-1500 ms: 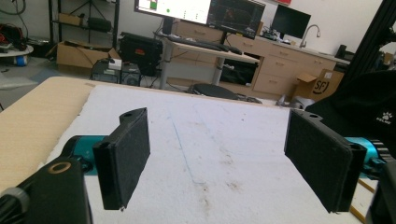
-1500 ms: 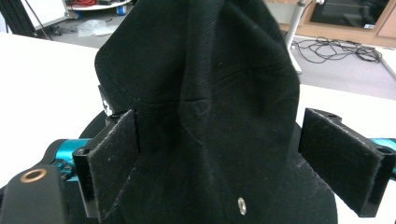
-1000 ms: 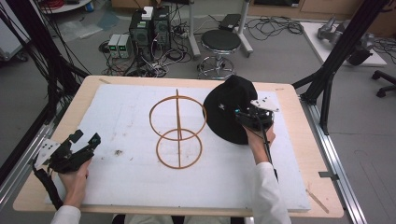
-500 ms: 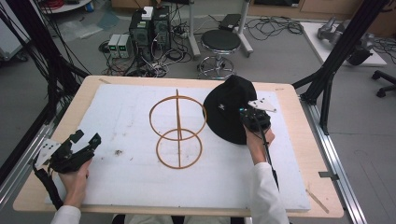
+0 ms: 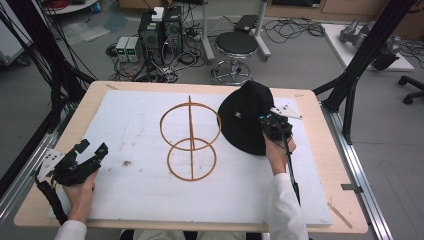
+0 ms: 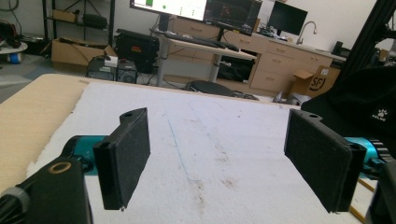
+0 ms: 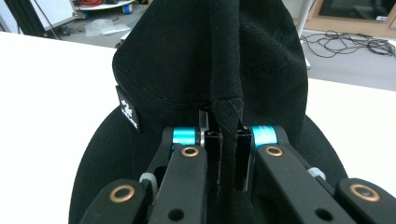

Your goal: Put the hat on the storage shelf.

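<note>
A black bucket hat with a small white label lies on the white foam sheet, right of centre. My right gripper sits at the hat's near right side; its jaws have just been closing and now pinch a fold of the hat's fabric. A wooden stand of two rings on a centre post lies at the middle of the sheet. My left gripper rests low at the front left, wide open, its black pads apart with nothing between them.
The foam sheet covers a light wooden table. A small white piece lies by the hat's right side. Beyond the table stand a stool, computer boxes and floor cables. Black frame posts rise at both sides.
The right gripper's jaws have come together on the hat's fabric. Both hands have stayed in place, and the left gripper looks the same.
</note>
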The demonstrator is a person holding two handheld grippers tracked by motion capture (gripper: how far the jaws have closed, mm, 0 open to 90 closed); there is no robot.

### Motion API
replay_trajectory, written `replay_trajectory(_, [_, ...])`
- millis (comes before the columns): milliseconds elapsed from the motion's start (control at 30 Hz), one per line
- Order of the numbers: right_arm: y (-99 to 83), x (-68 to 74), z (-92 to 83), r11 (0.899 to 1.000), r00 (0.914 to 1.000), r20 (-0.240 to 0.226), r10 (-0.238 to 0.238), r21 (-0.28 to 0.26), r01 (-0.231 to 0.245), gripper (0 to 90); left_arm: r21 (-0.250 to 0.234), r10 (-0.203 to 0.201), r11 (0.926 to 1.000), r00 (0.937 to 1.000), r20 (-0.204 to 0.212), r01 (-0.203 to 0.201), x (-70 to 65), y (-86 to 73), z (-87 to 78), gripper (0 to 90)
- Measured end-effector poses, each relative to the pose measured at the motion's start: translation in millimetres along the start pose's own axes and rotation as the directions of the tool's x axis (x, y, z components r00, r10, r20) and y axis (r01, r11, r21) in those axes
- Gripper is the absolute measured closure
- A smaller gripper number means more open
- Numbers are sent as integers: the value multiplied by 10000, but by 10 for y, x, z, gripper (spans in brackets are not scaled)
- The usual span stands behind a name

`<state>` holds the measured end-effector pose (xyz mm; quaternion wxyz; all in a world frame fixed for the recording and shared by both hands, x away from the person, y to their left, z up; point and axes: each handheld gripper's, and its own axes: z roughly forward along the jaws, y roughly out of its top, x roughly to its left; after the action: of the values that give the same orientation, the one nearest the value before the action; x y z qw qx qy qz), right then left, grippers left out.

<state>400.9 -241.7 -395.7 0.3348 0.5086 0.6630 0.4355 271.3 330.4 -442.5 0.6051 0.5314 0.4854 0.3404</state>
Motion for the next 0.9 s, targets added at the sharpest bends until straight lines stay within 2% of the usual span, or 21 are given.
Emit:
replay_trajectory(133, [-1, 9, -3, 10000, 10000, 77, 50, -33, -49, 883, 4, 1, 10000, 10000, 7, -1, -3, 0, 1, 229])
replay_trajectory(167, [-1, 10, -8, 10000, 9999, 140, -58, -45, 58, 883, 3, 4, 10000, 10000, 12, -4, -2, 0, 0, 228])
replay_trajectory(467, [-3, 37, -121, 9988, 9996, 240, -113, -468, 125, 883, 49, -7, 10000, 9999, 139, 7, -23, -7, 14, 229])
replay_trajectory(533, [16, 50, -151, 9967, 9992, 274, -289, -757, 309, 883, 38, 3, 10000, 9999, 110, -3, -27, -6, 15, 230])
replay_trajectory(600, [48, 80, -205, 9915, 9992, 351, -178, -1285, 222, 882, 25, -19, 10000, 10000, 81, 18, -23, -7, 17, 231])
replay_trajectory(633, [48, 80, -205, 9915, 9992, 351, -178, -1285, 222, 882, 26, -36, 10000, 10000, 79, 35, -20, -8, 17, 231])
replay_trajectory(667, [67, 88, -239, 9869, 9993, 345, -143, -1603, 197, 882, 13, -54, 10000, 10000, 72, 54, -15, -8, 15, 231])
replay_trajectory(900, [116, 92, -356, 9760, 9998, 214, 27, -2176, 21, 882, 33, -44, 10000, 9999, 118, 43, -33, -14, 22, 230])
